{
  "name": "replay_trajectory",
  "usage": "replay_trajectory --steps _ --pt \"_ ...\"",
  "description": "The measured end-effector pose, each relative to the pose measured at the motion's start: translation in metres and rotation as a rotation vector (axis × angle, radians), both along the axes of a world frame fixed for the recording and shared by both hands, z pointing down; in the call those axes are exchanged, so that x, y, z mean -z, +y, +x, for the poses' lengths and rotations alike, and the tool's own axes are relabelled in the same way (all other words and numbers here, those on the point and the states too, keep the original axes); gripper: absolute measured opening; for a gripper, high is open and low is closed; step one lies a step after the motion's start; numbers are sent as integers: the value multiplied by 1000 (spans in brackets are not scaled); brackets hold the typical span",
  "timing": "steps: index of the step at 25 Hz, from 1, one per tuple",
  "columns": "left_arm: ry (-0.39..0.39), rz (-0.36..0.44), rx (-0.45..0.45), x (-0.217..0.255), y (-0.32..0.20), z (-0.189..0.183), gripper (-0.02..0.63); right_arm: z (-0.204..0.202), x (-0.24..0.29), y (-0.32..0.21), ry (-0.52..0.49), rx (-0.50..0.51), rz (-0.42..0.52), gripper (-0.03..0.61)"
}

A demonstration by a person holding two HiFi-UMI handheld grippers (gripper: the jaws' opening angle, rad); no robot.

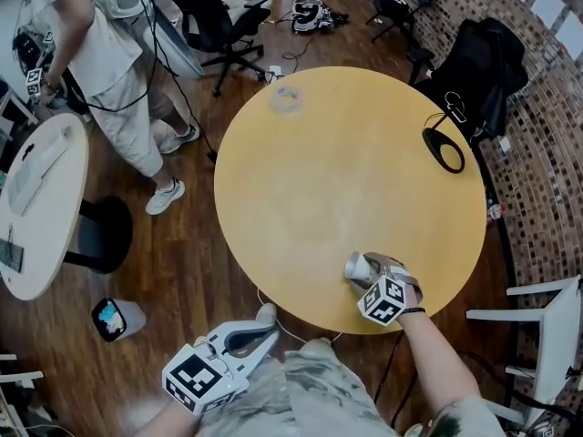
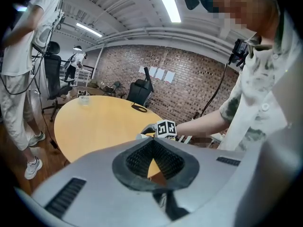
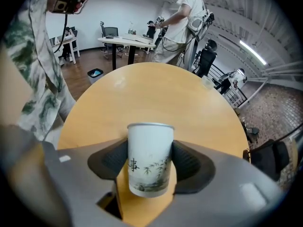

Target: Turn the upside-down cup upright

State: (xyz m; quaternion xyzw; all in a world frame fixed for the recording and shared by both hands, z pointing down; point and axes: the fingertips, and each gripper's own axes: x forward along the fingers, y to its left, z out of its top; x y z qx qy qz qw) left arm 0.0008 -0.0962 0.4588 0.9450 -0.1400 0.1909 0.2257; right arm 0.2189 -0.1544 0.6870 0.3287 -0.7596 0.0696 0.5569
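A white paper cup (image 3: 149, 150) printed with bamboo and a character sits between the jaws of my right gripper (image 3: 150, 167), which is shut on it. In the right gripper view the rolled rim is on top and the narrower base hangs just above the round wooden table (image 1: 346, 171). From the head view the cup (image 1: 355, 267) pokes out to the left of the right gripper (image 1: 366, 269) near the table's front edge. My left gripper (image 1: 266, 317) hovers off the table over my lap. It (image 2: 152, 143) is shut, with nothing between its pads.
A clear glass (image 1: 286, 99) stands at the table's far edge, and a black ring-shaped object (image 1: 444, 148) lies at its right edge. A person (image 1: 109, 53) stands at far left beside an office chair (image 1: 219, 21). A white side table (image 1: 41, 208) is on the left.
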Motion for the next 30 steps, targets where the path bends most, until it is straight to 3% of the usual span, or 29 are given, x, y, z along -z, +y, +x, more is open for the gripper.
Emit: replay_trajectory --steps 6,12,19,22,24,30 --pt "-8 -7 -6 0 2 -2 6 -4 3 -2 -20 -12 2 303" --pt "-11 -14 -1 -2 4 4 6 8 5 0 -82 -84 12 348" --pt "-19 -1 -13 3 12 16 6 31 -10 29 -109 -98 -67 348" --pt "-24 -1 -10 2 16 18 6 34 -13 33 -113 -91 -82 285" --pt "-29 -1 0 1 15 17 7 33 -10 33 -121 -95 -78 282" --pt "2 5 -16 3 8 18 6 40 7 32 -19 -77 -82 279"
